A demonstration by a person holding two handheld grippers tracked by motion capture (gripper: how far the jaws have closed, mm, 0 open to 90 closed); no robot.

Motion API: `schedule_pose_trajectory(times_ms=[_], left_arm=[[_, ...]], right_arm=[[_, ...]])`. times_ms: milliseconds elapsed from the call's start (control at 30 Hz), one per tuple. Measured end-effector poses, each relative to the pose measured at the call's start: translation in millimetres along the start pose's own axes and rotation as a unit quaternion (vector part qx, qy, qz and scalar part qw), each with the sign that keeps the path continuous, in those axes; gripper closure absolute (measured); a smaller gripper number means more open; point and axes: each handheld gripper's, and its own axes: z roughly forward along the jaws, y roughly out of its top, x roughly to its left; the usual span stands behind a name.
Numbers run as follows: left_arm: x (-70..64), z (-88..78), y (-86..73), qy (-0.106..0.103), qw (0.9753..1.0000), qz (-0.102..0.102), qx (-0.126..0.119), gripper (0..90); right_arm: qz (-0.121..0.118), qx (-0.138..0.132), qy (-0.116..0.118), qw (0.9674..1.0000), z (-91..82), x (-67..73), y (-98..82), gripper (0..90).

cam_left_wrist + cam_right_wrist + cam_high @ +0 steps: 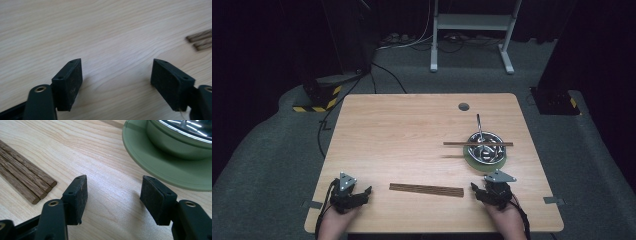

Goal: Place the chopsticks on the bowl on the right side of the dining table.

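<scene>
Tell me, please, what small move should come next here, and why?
Probably the right tool should slide toward the near end of the wooden sticks and close on one. Both the right tool and the left tool are open and empty on the table, and the sticks lie between them. One stick already rests across the metal bowl on the green plate.

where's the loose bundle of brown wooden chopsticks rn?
In the high view the bundle of brown wooden chopsticks lies flat near the table's front edge, between the left gripper and right gripper, in front-left of the green plate.
</scene>
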Motion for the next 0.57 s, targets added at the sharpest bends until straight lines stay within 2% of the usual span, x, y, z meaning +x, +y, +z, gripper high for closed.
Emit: schedule_pose_trajectory(times_ms=[67, 133, 233, 267, 367, 433, 567], left_arm=[[0.7, 2.8, 1.1, 0.005, 0.9999, -0.015, -0.005, 17.5], [0.9, 3.8, 1.7, 0.008, 0.9999, -0.008, -0.004, 16.7], [1.3, 3.1, 1.8, 0.007, 1.0000, -0.003, 0.003, 16.5], [0.5, 3.4, 1.2, 0.004, 0.9999, -0.010, -0.004, 16.6], [1.0, 0.7, 0.3, 0.005, 1.0000, -0.003, 0.002, 17.3], [-0.3, 1.4, 0.0, 0.004, 0.9999, -0.012, -0.006, 17.5], [-0.3, 1.4, -0.1, 0.003, 0.9999, -0.012, -0.006, 17.5]], right_arm=[[0.006, 0.002, 0.003, 1.0000, 0.8, -2.0, 0.1, 34.3], [0.012, 0.006, 0.009, 0.9999, 1.9, -3.8, 0.8, 29.3], [0.013, 0.007, 0.002, 0.9999, 2.7, -1.9, 1.3, 28.8], [0.013, 0.006, 0.001, 0.9999, 2.8, -1.8, 1.4, 28.8], [0.013, 0.007, 0.001, 0.9999, 2.8, -1.8, 1.4, 28.8], [0.013, 0.006, 0.001, 0.9999, 3.0, -1.9, 1.5, 28.7], [0.013, 0.007, 0.001, 0.9999, 3.0, -1.9, 1.5, 28.7]])
